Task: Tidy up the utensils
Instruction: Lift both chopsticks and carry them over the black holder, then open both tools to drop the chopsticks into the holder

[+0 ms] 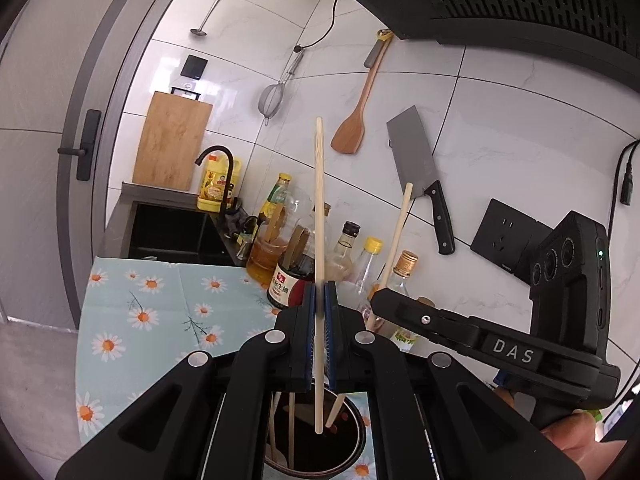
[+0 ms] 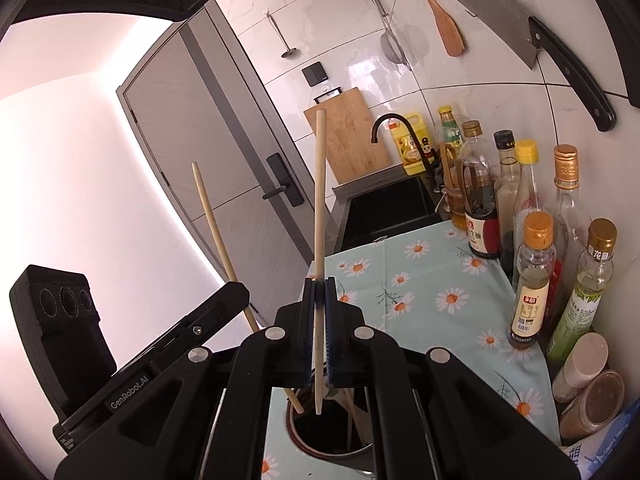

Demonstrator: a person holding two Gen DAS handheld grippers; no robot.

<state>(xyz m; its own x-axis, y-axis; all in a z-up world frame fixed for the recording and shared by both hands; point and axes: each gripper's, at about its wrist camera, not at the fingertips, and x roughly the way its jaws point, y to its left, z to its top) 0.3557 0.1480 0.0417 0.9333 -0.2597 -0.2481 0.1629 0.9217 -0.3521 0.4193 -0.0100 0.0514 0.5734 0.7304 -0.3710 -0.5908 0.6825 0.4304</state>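
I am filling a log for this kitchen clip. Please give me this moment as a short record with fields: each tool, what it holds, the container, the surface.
left tool: shut on a wooden chopstick, held upright
right tool: shut on another wooden chopstick, also upright
container: dark round holder under both tools, several chopsticks already in it
lower tips: both over the holder's opening
surface: daisy-print cloth
backdrop: condiment bottles, cleaver on tiled wall
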